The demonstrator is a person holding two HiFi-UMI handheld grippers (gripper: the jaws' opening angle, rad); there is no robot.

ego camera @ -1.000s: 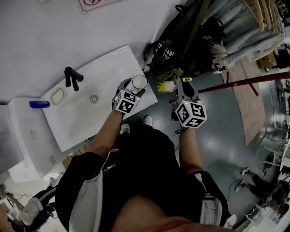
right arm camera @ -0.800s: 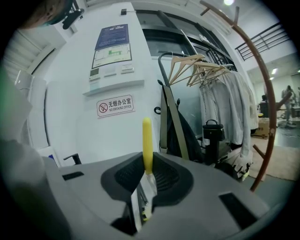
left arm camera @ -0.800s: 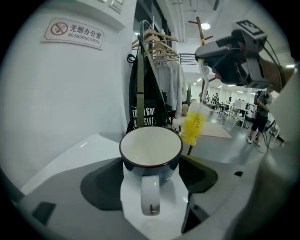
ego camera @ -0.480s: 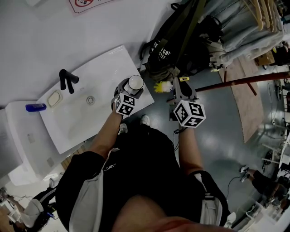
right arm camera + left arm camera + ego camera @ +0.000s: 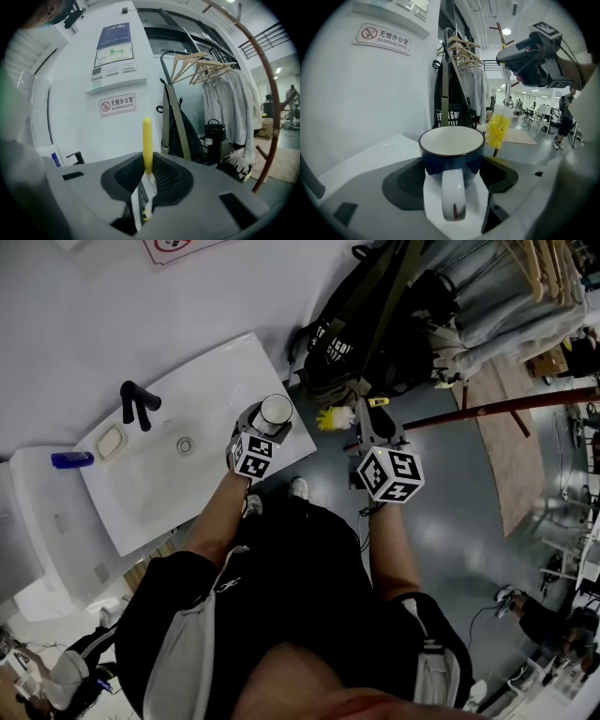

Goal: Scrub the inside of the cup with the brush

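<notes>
The dark blue ceramic cup with a white inside (image 5: 451,149) stands upright, mouth up, over the front corner of the white washbasin (image 5: 202,376). The left gripper (image 5: 452,187) has its jaws pinching the cup's body, handle toward the camera. The right gripper (image 5: 146,180) has its jaws pressed onto the yellow-handled brush (image 5: 147,140). The brush's yellow bristles hang just beside the cup, outside it, so the scrubbing looks yet to be done. Count: one cup, one brush, two grippers.
</notes>
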